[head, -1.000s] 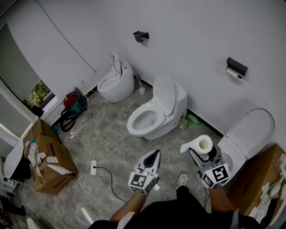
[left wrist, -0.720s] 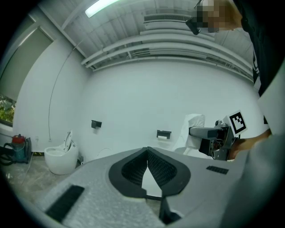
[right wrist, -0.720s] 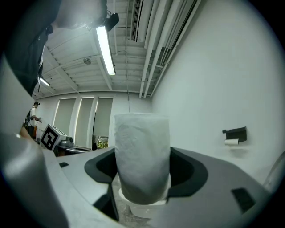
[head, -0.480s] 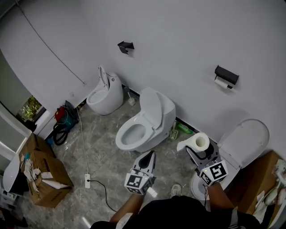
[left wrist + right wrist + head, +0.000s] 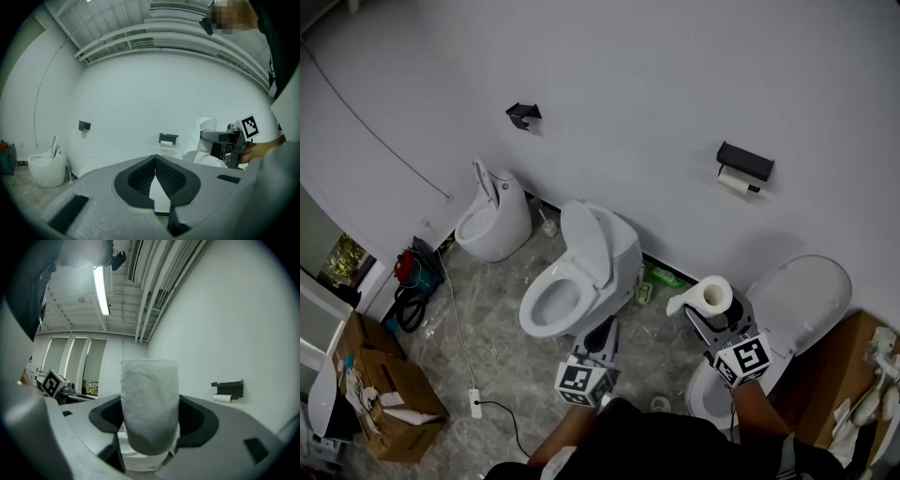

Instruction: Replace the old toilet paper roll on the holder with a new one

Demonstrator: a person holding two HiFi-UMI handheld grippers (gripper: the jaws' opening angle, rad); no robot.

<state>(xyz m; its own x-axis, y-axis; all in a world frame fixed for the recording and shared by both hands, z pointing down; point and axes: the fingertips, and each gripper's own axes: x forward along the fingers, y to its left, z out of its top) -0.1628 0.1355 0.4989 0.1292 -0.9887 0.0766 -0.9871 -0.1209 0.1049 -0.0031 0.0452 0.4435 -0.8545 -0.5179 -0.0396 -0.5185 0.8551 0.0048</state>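
Note:
A full white toilet paper roll (image 5: 711, 296) (image 5: 150, 404) stands upright between the jaws of my right gripper (image 5: 713, 314) (image 5: 150, 420), which is shut on it, a loose tail hanging to its left. The black wall holder (image 5: 744, 159) (image 5: 228, 388) (image 5: 168, 138) carries a thin old roll (image 5: 732, 181) (image 5: 223, 398) beneath it, well ahead of both grippers on the white wall. My left gripper (image 5: 607, 326) (image 5: 154, 157) is shut and empty, pointing level at the wall. The right gripper with its roll (image 5: 206, 138) also shows at the right of the left gripper view.
An open toilet (image 5: 574, 274) stands just ahead of the left gripper, another toilet (image 5: 792, 314) lies under the right one, and a third (image 5: 492, 220) is further left. A second black holder (image 5: 523, 114) hangs on the wall. Cardboard boxes (image 5: 380, 394) and a cable with a power strip (image 5: 474, 403) lie on the floor.
Both grippers have been carried forward towards the wall, the right one still holding the roll. In the head view the holder and toilets have slid left and lower, closer to the grippers.

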